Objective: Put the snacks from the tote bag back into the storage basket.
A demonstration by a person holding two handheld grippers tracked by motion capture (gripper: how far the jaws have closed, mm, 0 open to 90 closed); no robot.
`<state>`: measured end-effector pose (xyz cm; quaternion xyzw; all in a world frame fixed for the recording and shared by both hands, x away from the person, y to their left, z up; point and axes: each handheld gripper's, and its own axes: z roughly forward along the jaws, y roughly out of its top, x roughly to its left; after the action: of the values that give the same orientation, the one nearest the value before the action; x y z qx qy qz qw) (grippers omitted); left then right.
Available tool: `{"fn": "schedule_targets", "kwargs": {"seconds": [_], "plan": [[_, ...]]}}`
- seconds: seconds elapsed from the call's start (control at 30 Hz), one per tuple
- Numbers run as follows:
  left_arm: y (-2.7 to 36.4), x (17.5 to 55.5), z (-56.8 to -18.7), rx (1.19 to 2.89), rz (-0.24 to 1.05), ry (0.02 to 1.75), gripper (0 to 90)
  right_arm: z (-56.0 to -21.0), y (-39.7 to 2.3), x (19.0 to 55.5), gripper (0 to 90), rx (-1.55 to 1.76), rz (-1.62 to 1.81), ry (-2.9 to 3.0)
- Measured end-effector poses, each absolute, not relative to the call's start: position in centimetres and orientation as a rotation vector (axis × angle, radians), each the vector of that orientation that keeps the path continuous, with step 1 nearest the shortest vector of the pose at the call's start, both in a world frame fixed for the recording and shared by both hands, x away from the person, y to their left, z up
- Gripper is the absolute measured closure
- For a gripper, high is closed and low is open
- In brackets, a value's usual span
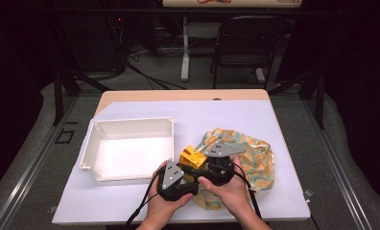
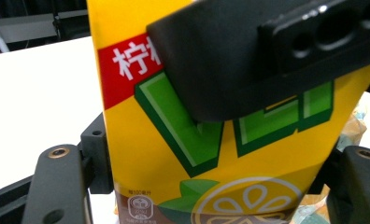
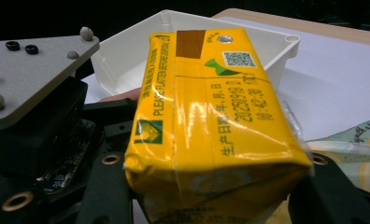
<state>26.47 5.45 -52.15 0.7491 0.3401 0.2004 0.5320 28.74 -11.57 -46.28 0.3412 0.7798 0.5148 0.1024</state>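
A yellow lemon-tea drink carton [image 1: 192,155] is held just above the table, between the white tray and the cloth bag. My left gripper [image 1: 188,166] comes at it from the lower left. In the left gripper view its two jaws touch both side edges of the carton [image 2: 150,140], so it is shut on it. My right gripper [image 1: 201,162] reaches in from the right. In the right gripper view the carton [image 3: 211,116] sits between its jaws, gripped near the bottom end. One right jaw lies across the carton's printed face in the left gripper view.
An empty white tray [image 1: 130,120] stands left of the hands, and its far corner [image 3: 286,42] shows behind the carton. A patterned drawstring cloth bag [image 1: 255,163] lies to the right. A folding chair [image 1: 248,43] stands beyond the table's far edge.
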Motion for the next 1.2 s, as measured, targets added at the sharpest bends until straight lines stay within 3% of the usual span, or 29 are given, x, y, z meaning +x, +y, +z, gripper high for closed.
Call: {"fn": "schedule_targets", "kwargs": {"seconds": [0.1, 0.3, 0.47, 1.2], "plan": [[5.5, 26.5, -52.1, 1.791, 0.475, 0.818, 28.8, -46.2, -11.6, 28.7, 47.4, 0.999, 1.523, 2.301], [6.1, 26.8, -52.2, 1.776, 0.465, 0.858, 29.2, -45.5, -12.3, 28.8, 30.1, 0.992, 1.604, 2.28], [6.8, 27.1, -52.0, 1.755, 0.469, 0.883, 29.3, -45.0, -12.6, 28.7, 22.8, 0.97, 1.633, 2.263], [9.6, 27.8, -51.2, 1.694, 0.516, 0.941, 29.2, -44.6, -15.1, 29.3, 14.6, 0.991, 1.647, 2.196]]}}
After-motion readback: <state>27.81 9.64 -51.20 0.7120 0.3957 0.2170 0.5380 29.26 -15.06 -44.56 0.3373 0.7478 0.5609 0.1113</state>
